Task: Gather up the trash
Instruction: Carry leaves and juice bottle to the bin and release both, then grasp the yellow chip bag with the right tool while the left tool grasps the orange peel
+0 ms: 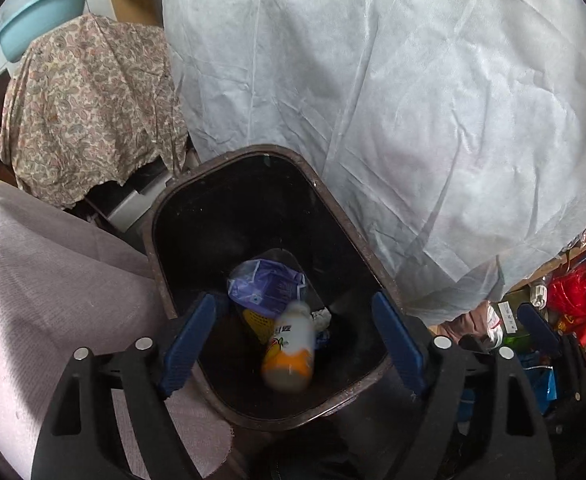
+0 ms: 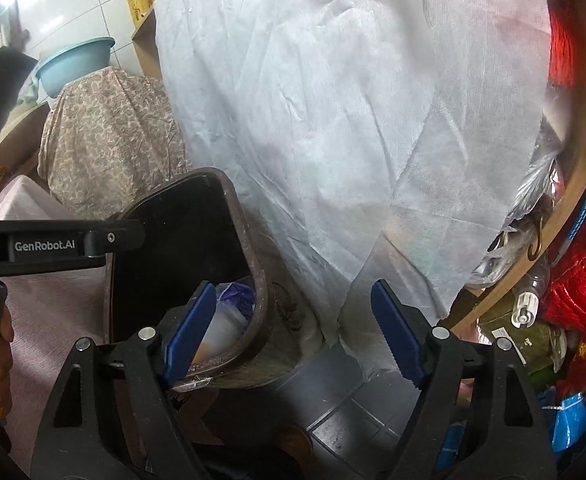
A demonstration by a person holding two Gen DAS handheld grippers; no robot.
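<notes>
Bottle (image 1: pixel 291 348), white with an orange band and blurred, lies inside the dark bin (image 1: pixel 373 256) beside a purple wrapper (image 1: pixel 265 286) and crumpled scraps. Left gripper (image 1: pixel 293 344) hangs over the bin's opening, its blue fingers (image 1: pixel 189 344) spread wide and holding nothing. Right gripper (image 2: pixel 293 340) sits beside the bin (image 2: pixel 259 288) above the tiled floor (image 2: pixel 345 420), fingers (image 2: pixel 397 340) likewise wide and empty. White sheet (image 1: pixel 393 80) hangs behind the bin; patterned cloth (image 1: pixel 89 108) and a teal basin (image 1: pixel 41 12) stand to its left.
</notes>
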